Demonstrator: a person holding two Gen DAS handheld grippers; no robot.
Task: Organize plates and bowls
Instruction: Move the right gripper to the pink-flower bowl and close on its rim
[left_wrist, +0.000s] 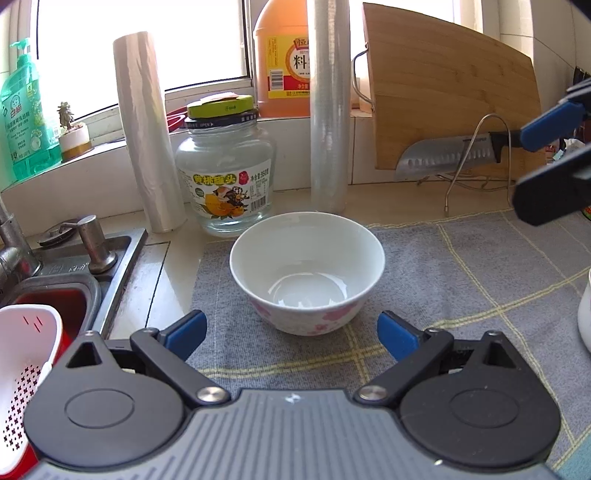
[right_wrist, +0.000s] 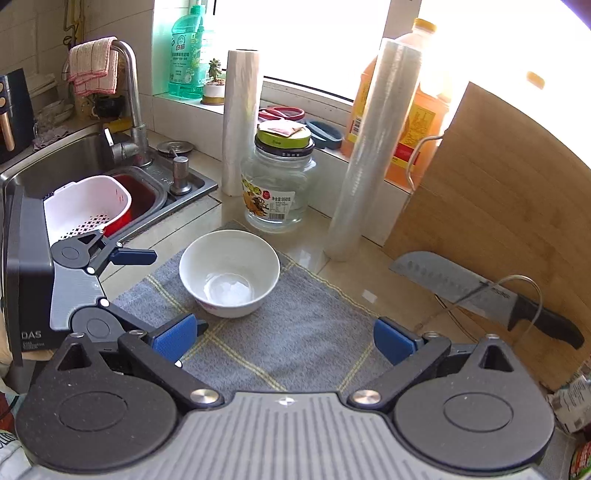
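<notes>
A white bowl with pink flowers (left_wrist: 306, 269) stands upright and empty on a grey checked mat (left_wrist: 443, 280). My left gripper (left_wrist: 291, 332) is open just in front of the bowl, one blue pad on either side of its near wall and nothing between them. In the right wrist view the same bowl (right_wrist: 229, 273) sits ahead and to the left of my right gripper (right_wrist: 284, 338), which is open and empty above the mat (right_wrist: 306, 332). The left gripper (right_wrist: 166, 291) shows at the bowl's left. The right gripper (left_wrist: 532, 166) hangs open at the far right. A white vessel's edge (left_wrist: 585, 306) peeks in there.
Behind the bowl stand a glass jar (left_wrist: 225, 177) and two film rolls (left_wrist: 147, 133) (left_wrist: 328, 110). A bamboo cutting board (right_wrist: 498, 206) and a knife (right_wrist: 480, 291) lean on a wire rack at right. The sink (right_wrist: 74, 166) at left holds a white colander (right_wrist: 85, 206).
</notes>
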